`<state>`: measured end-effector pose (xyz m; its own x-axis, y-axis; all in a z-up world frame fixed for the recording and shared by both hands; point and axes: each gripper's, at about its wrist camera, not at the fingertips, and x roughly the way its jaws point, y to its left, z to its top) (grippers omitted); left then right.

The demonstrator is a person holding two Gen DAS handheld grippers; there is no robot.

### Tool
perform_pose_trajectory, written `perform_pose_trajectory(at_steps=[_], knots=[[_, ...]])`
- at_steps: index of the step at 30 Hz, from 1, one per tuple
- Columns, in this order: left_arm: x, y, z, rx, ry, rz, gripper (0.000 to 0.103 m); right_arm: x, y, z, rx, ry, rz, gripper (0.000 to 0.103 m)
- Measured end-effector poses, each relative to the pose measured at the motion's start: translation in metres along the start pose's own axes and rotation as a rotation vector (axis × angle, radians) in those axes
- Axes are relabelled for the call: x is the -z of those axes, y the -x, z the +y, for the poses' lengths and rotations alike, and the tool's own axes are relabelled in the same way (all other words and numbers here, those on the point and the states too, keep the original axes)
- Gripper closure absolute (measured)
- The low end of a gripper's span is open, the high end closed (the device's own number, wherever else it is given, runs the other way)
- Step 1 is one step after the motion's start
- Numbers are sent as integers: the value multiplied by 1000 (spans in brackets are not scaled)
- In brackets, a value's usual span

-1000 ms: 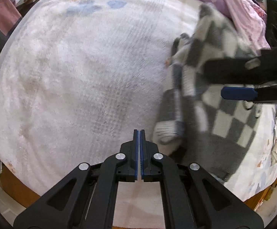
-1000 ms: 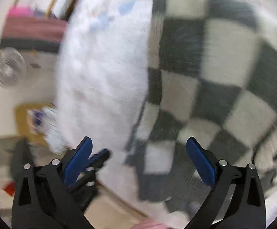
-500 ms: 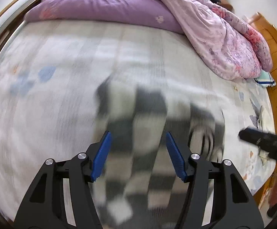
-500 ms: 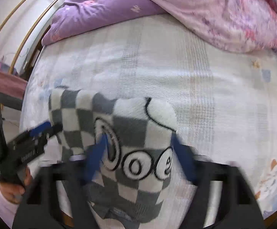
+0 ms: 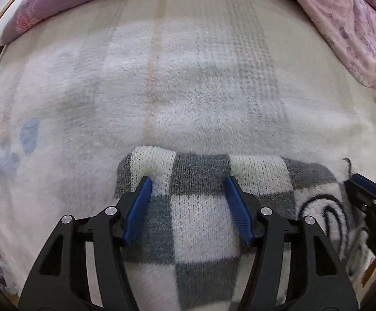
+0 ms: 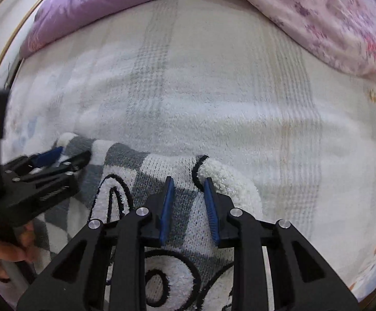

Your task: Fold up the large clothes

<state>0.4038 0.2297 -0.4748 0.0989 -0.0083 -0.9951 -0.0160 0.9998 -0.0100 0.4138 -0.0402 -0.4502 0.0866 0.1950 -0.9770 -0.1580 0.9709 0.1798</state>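
- A grey-and-white checkered knit sweater (image 5: 203, 207) with black looped lettering lies on the near part of a bed, on a fluffy white blanket (image 5: 188, 98).
- Its far edge is a rounded fold running left to right; the lettering (image 6: 115, 194) shows on its right half.
- The left tongs (image 5: 188, 184) point down over the sweater's left end, blue pads wide apart and opening, knit lying between them unpinched.
- The right tongs (image 6: 188, 184) stand over the sweater's right end near a white fleecy bulge (image 6: 229, 181); the pads are closing with a ridge of knit between them, though a gap shows beside each pad.
- A hand (image 6: 4, 254) grips the left tool at the left edge of the right view.
- A purple quilt (image 6: 115, 2) and a pink floral quilt (image 5: 348, 26) are bunched along the far side.
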Motion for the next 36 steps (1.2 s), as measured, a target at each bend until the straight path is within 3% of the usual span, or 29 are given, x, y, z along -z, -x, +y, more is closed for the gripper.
perform_pose_trajectory(at_steps=[4,6,8,9,12,15,21,22,23,25,32,36], knots=[[50,44,7,18,-9,-46,43,23,22,-9,-57,-42,-4,78],[82,58,12,-9,16,-27,32,41,35,-15,-79,-61,-14,73],[118,66,21,-36,62,17,27,65,41,-21,-95,-88,36,49],[134,69,25,-29,84,30,27,74,40,-23,-114,-102,57,45],[184,76,42,19,196,83,26,114,46,-26,-143,-114,93,45],[213,73,49,92,275,110,26,153,49,-30,-152,-134,144,45],[236,51,47,72,293,183,26,204,48,-30,-172,-188,217,42],[238,55,48,78,292,157,34,209,49,-29,-175,-191,219,38],[239,58,50,90,294,133,57,213,49,-27,-179,-188,220,37],[241,59,54,124,308,128,86,216,49,-22,-172,-166,230,37],[249,94,67,116,350,41,92,215,62,-13,-153,-133,196,37],[250,101,71,83,300,42,93,209,68,-5,-167,-65,174,37]])
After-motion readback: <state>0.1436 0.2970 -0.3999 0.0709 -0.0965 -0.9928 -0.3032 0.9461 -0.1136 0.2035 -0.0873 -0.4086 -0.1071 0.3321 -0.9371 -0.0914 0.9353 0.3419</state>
